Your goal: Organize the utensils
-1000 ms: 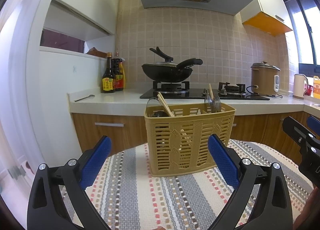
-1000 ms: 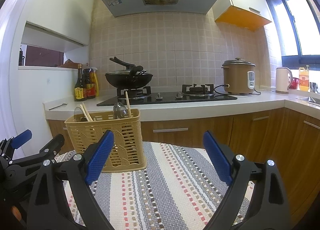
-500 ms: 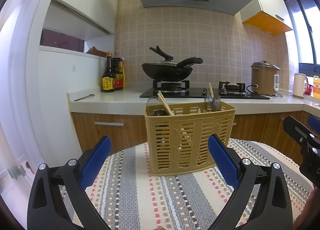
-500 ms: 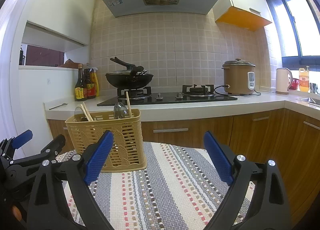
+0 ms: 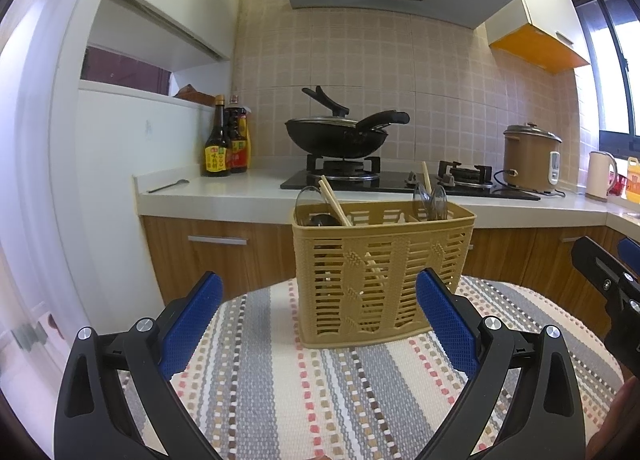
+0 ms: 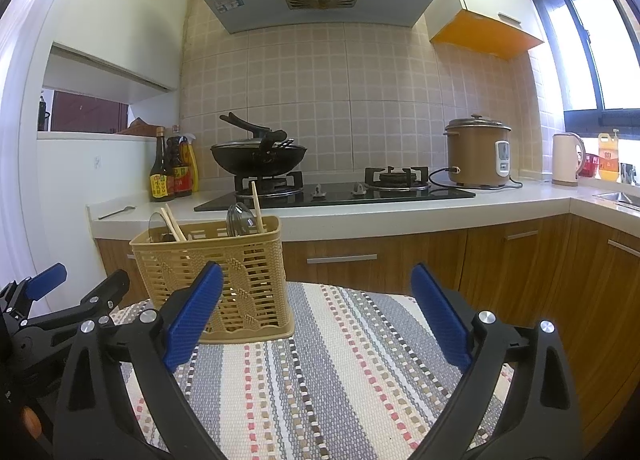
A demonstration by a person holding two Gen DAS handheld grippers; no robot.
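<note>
Change: nothing has shifted over the last second; both views match.
Left gripper [image 5: 318, 318]: fingers spread, empty.
Right gripper [image 6: 316, 314]: fingers spread, empty.
Basket [image 5: 380, 272]: centre frame on the striped mat [image 5: 320, 388], chopsticks [image 5: 334, 200] and spoons [image 5: 434, 196] inside.
Meaning: probably a pause; sorting looks finished or unstarted.

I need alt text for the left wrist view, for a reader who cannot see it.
A tan utensil basket holding chopsticks and spoons stands on a striped cloth, framed by the open, empty left gripper. Behind, a black wok sits on the stove.
</note>
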